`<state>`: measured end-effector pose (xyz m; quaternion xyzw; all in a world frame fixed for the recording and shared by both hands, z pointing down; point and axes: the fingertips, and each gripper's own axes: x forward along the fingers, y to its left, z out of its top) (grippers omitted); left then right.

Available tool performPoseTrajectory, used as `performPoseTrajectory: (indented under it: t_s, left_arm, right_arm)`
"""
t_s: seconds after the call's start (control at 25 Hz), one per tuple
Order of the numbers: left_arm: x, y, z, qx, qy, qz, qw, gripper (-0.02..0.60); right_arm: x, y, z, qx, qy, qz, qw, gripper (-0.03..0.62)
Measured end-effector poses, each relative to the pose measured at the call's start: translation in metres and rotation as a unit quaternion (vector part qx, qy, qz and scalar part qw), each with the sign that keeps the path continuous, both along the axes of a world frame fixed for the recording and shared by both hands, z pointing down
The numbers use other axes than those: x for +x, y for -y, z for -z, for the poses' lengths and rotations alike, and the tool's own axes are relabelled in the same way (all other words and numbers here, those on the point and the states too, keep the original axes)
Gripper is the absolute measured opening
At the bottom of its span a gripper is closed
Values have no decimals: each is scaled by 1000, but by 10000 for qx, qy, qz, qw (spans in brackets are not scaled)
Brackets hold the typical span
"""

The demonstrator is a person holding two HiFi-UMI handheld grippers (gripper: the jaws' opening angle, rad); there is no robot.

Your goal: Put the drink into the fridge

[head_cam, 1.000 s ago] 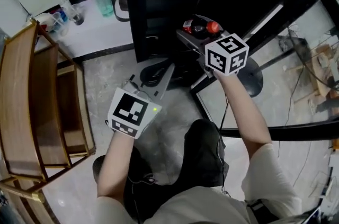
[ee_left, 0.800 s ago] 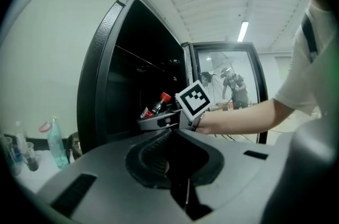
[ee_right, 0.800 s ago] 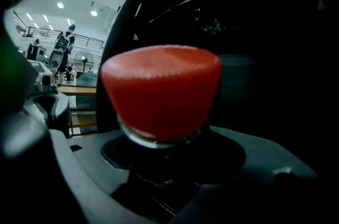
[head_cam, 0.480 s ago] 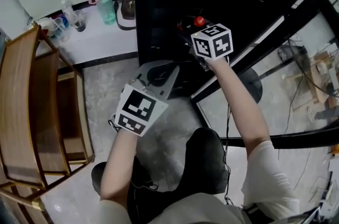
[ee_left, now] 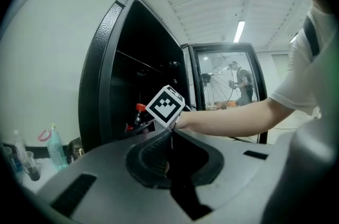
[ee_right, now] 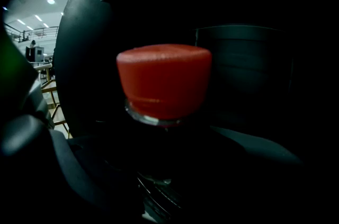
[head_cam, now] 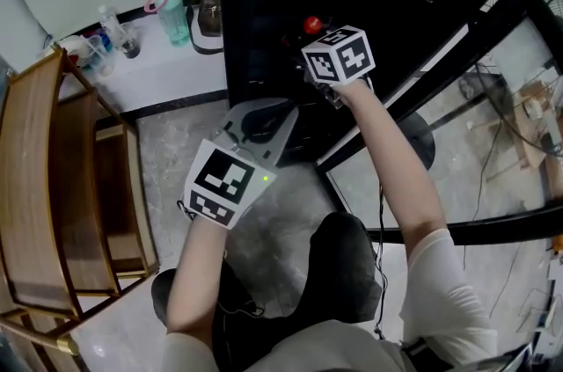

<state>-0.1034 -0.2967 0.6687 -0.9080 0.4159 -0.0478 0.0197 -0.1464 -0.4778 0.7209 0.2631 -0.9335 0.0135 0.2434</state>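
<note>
1. The inside of the fridge (head_cam: 264, 1) is black in every view. No shelf or compartment can be made out, so what lies under the drink cannot be told
2. In the head view, only the red cap of the drink (head_cam: 311, 25) shows, just beyond the right gripper's marker cube. The dark body of the bottle merges with the fridge's interior
3. The right gripper view shows the cap and a clear ring under it. Below that the bottle sinks into shadow, and the pads on either side are hard to see
4. The glass door (head_cam: 457, 36) stands swung out to the person's right, and its far end is cut off by the picture's edge
5. The right gripper (head_cam: 315, 45) reaches into the fridge's open front. Its jaws stand wide and clamp the drink by the body below the cap, which is uppermost in that gripper's view
6. The left gripper (ee_left: 170, 133) has its jaws pressed together with nothing between them. It hangs in front of the fridge, lower than the right gripper, points towards the opening, touches nothing, and is well apart from the drink
</note>
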Motion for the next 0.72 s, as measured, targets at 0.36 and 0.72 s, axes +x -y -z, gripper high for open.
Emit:
performPoseTrajectory:
  t_s: [0.36,0.72]
  left_arm:
    - [-1,0,6,47,-63,59,10000,11]
    - [-4,4,6,1,-92,169,9998,12]
  right_arm:
    - [-2,13,3,-3,487,-241,9985,313]
    - [4,19,3,-13,680,-358,9970,354]
